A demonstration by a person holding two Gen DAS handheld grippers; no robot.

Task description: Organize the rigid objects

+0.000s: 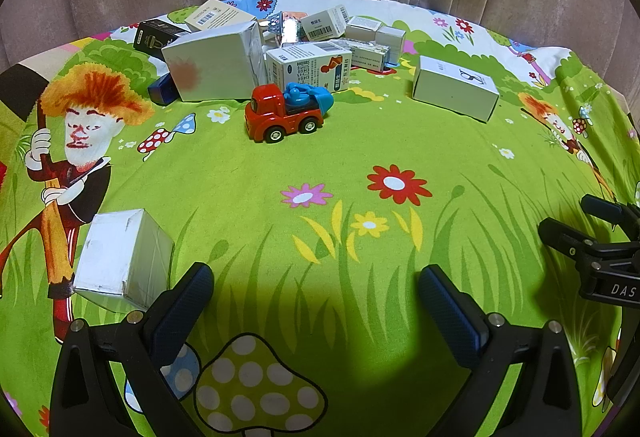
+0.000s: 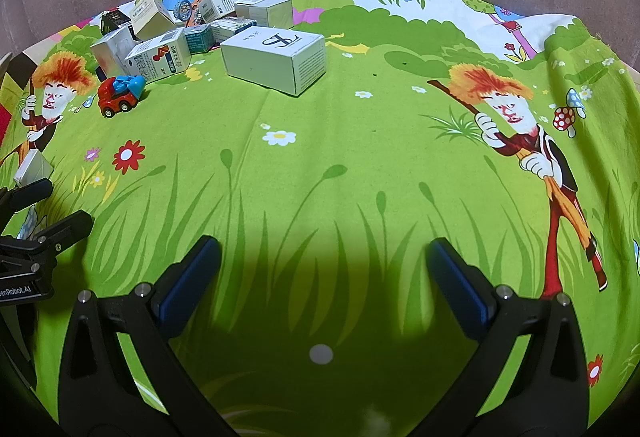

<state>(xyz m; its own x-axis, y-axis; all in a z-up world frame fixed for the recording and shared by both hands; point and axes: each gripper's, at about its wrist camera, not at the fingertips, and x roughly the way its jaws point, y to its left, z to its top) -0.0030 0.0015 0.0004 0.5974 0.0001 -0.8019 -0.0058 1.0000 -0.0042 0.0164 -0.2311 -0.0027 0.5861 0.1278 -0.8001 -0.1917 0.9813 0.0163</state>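
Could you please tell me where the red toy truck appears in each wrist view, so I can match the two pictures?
Left wrist: the red toy truck stands at upper centre, just in front of the pile of boxes.
Right wrist: the same truck appears at far left, upper half.
Shared landmark: the white logo box, lying apart to the truck's right.

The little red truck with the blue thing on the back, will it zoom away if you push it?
Probably, yes. The red toy truck stands upright on its wheels, so a nudge from front or back would likely roll it. The cloth may slow it quickly. It looks like hard plastic, so it should stay stiff and feel light.
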